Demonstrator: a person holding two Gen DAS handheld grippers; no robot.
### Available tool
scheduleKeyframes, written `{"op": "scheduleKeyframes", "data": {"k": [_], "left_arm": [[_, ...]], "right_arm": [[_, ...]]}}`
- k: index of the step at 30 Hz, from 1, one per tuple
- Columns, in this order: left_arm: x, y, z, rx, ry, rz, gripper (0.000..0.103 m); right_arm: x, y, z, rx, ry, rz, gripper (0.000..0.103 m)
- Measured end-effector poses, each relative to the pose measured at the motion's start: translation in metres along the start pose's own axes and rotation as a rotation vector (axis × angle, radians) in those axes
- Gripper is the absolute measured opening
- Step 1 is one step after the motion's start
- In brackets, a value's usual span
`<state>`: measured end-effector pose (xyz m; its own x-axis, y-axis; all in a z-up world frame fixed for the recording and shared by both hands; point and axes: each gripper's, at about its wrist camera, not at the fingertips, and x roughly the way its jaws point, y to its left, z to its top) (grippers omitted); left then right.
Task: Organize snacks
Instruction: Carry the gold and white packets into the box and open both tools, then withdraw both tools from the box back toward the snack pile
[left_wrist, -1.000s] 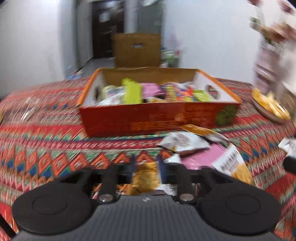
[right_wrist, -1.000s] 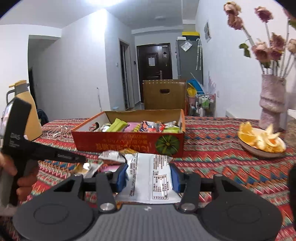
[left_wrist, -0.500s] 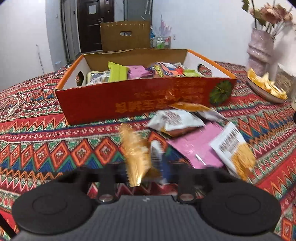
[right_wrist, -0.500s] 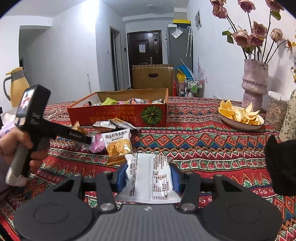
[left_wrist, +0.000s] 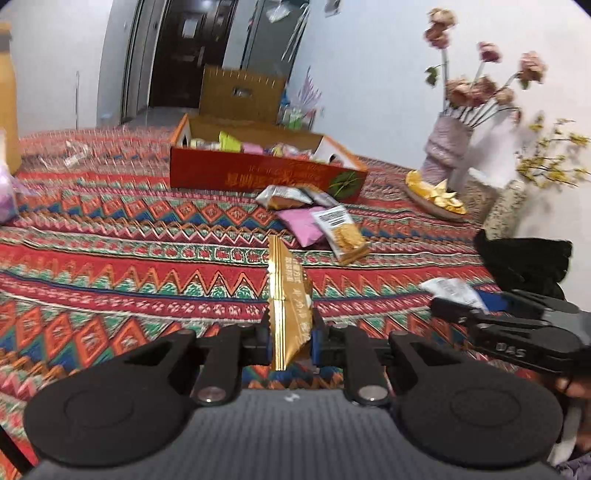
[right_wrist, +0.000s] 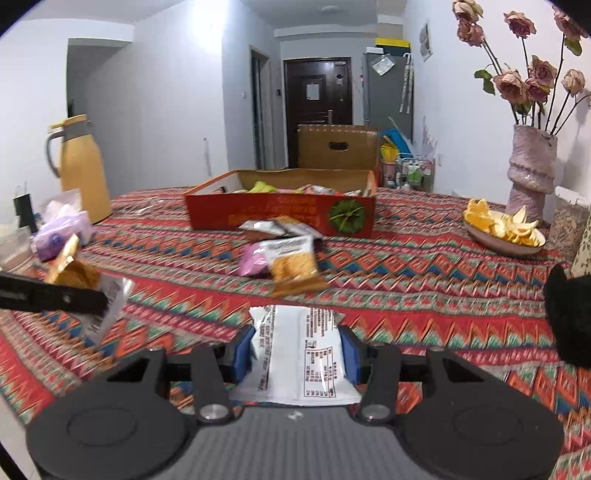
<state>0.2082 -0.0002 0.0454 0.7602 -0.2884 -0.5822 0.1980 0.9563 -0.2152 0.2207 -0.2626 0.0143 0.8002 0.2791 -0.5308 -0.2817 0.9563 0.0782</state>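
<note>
My left gripper (left_wrist: 290, 341) is shut on a gold snack packet (left_wrist: 288, 299), held edge-on above the patterned tablecloth; it also shows at the left of the right wrist view (right_wrist: 79, 273). My right gripper (right_wrist: 295, 354) is shut on a white snack packet (right_wrist: 299, 354) with black print. The red cardboard snack box (left_wrist: 258, 175) holds several packets and stands far ahead in both views (right_wrist: 280, 210). Loose packets lie in front of it: a silver one (right_wrist: 260, 227), a pink one (right_wrist: 253, 262) and a cracker pack (right_wrist: 293, 264).
A yellow thermos (right_wrist: 83, 170) and a purple tissue pack (right_wrist: 61, 234) stand at the left. A bowl of orange peel (right_wrist: 502, 227) and a vase of dried roses (right_wrist: 532, 173) stand at the right. A black cloth (left_wrist: 524, 256) lies near the right edge.
Both grippers have pulled back from the box toward the near table edge, each keeping its packet. The left gripper swung left, so the box and loose packets look farther away.
</note>
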Motion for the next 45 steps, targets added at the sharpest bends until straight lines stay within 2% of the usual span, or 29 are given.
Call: {"op": "scheduleKeyframes", "data": {"k": [4,9,13,16,20,24,26,31,33,34,35,36,37,39,40,45], "left_arm": [[-0.018,-0.007,-0.003,0.01,-0.031,0.006,0.018],[-0.012,-0.007,0.011,0.022,-0.044,0.001,0.018],[0.004,0.001,0.051,0.053,-0.089,-0.035,0.018],[0.037,0.01,0.095,0.076,-0.104,-0.052,0.018],[0.096,0.025,0.155,0.049,-0.097,-0.077,0.018],[0.167,0.04,0.21,0.015,-0.066,-0.1,0.018],[0.208,0.047,0.233,0.001,-0.045,-0.085,0.018],[0.307,0.068,0.262,-0.087,0.09,-0.068,0.018],[0.33,0.069,0.264,-0.072,0.112,-0.062,0.019],[0.338,0.069,0.264,-0.062,0.115,-0.053,0.029],[0.344,0.069,0.263,-0.051,0.12,-0.05,0.049],[0.347,0.07,0.262,-0.039,0.124,-0.051,0.058],[0.347,0.071,0.262,-0.029,0.115,-0.052,0.063],[0.341,0.075,0.261,-0.013,0.09,-0.045,0.064],[0.339,0.077,0.262,-0.013,0.082,-0.038,0.068],[0.302,0.081,0.271,0.015,-0.001,0.015,0.071]], "right_arm": [[-0.015,0.009,-0.005,-0.002,-0.013,0.016,0.047],[-0.023,0.007,0.006,0.004,-0.042,0.01,0.047],[-0.015,-0.008,0.033,0.004,-0.077,0.031,0.047],[0.003,-0.021,0.069,-0.013,-0.119,0.053,0.047],[0.05,-0.04,0.118,-0.029,-0.163,0.031,0.047],[0.118,-0.065,0.167,0.015,-0.139,0.046,0.047],[0.159,-0.076,0.195,0.02,-0.124,0.052,0.047],[0.265,-0.094,0.249,0.045,-0.036,0.013,0.047],[0.305,-0.095,0.262,0.035,0.014,-0.015,0.048],[0.321,-0.094,0.266,0.025,0.029,-0.036,0.049],[0.339,-0.093,0.27,0.016,0.048,-0.061,0.051],[0.355,-0.093,0.272,0.019,0.069,-0.078,0.055],[0.367,-0.095,0.273,0.037,0.088,-0.09,0.065],[0.377,-0.095,0.273,0.054,0.089,-0.078,0.068],[0.377,-0.095,0.272,0.06,0.081,-0.072,0.069],[0.353,-0.098,0.273,0.045,0.03,-0.071,0.071]]}}
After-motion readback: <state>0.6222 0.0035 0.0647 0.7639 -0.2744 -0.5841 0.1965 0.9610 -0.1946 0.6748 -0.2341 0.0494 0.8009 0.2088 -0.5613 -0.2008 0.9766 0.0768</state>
